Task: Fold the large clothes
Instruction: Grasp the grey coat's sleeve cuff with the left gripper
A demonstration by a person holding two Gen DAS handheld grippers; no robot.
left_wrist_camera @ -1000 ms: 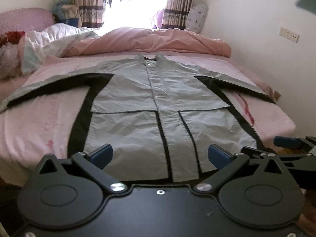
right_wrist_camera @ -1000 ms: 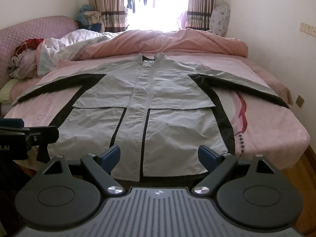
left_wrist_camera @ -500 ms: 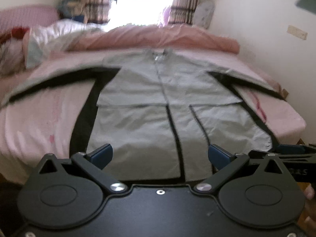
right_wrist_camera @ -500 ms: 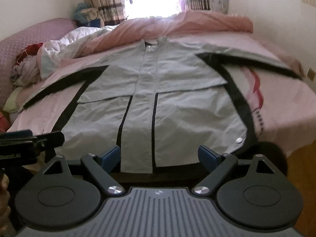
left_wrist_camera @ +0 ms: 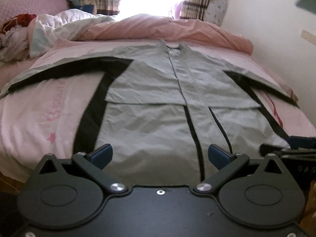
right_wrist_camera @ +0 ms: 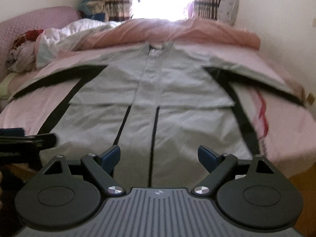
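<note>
grey coat [left_wrist_camera: 158,102] flat on bed [left_wrist_camera: 39,114], left gripper [left_wrist_camera: 160,156] open

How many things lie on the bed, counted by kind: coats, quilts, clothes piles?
Coat: 1
Pink quilt: 1
White quilt: 1
Clothes pile: 1
Total: 4

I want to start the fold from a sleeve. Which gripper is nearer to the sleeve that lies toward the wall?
Right. The right gripper hangs above the coat's hem, nearer that sleeve; the left gripper is farther over.
</note>
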